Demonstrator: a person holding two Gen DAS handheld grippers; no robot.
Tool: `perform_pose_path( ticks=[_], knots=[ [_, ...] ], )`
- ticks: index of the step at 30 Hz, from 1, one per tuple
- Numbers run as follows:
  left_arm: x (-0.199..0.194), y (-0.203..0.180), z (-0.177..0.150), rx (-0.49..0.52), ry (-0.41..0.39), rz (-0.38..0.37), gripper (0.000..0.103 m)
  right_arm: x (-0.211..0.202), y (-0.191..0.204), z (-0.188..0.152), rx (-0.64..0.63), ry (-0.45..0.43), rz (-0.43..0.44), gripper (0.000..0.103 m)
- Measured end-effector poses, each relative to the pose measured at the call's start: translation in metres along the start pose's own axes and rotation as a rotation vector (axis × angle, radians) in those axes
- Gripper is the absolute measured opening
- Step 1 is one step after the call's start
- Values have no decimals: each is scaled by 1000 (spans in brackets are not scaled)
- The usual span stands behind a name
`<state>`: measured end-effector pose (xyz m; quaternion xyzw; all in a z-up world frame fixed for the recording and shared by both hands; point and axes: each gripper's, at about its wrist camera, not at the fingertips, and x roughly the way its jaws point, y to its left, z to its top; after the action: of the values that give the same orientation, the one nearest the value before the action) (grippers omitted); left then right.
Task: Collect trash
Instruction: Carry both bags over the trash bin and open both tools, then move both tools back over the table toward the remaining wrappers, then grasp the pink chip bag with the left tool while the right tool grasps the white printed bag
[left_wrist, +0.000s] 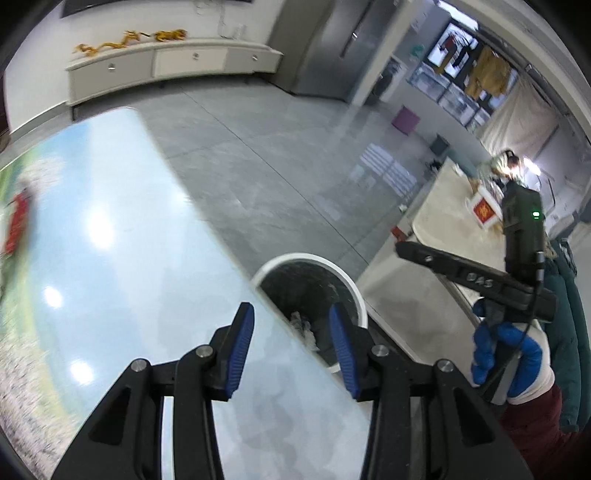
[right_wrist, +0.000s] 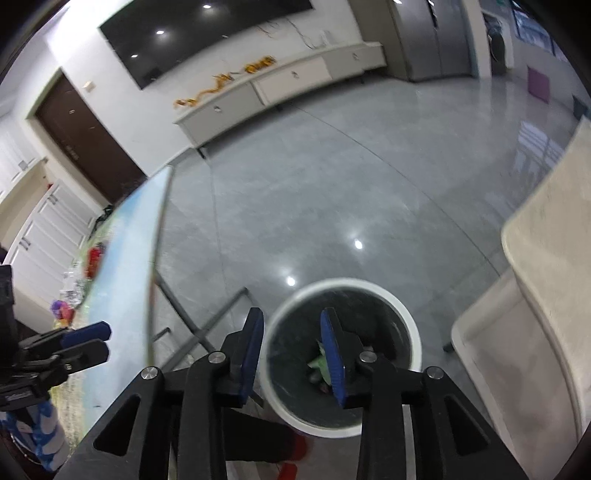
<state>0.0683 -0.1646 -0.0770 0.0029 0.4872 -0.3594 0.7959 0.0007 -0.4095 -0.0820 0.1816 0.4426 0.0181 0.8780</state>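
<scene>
Both my claws part-open, nothing held: right gripper (right_wrist: 291, 350) hangs over the white bin (right_wrist: 413, 332), left gripper (left_wrist: 291, 347) at the table (left_wrist: 110, 221) edge. Green trash (right_wrist: 317, 363) lies inside. Next: swing back, clear the rim.

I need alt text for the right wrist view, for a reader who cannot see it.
The right gripper hangs with open, empty jaws above a white-rimmed trash bin holding green trash. The glossy table and the left gripper lie at left, grey floor beyond.
</scene>
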Motion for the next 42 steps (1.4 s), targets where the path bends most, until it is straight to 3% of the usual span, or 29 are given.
perform_pose_path(
  ticks=[8,21,27,31,42],
  knots=[
    [-58,67,-29,-135,-116,57,41,-11,74,14,-112,-37,69,36],
    [-138,208,-93,-400,-250,229,41,40,202,16,-301,67,213,36],
    [-144,251,-99,-459,-261,302,41,82,251,14,-368,144,287,44],
    [-136,270,-89,-466,-250,342,47,114,278,15,-399,197,331,46],
    [-117,298,-63,-444,-213,350,47,184,321,22,-390,315,453,50]
  ],
)
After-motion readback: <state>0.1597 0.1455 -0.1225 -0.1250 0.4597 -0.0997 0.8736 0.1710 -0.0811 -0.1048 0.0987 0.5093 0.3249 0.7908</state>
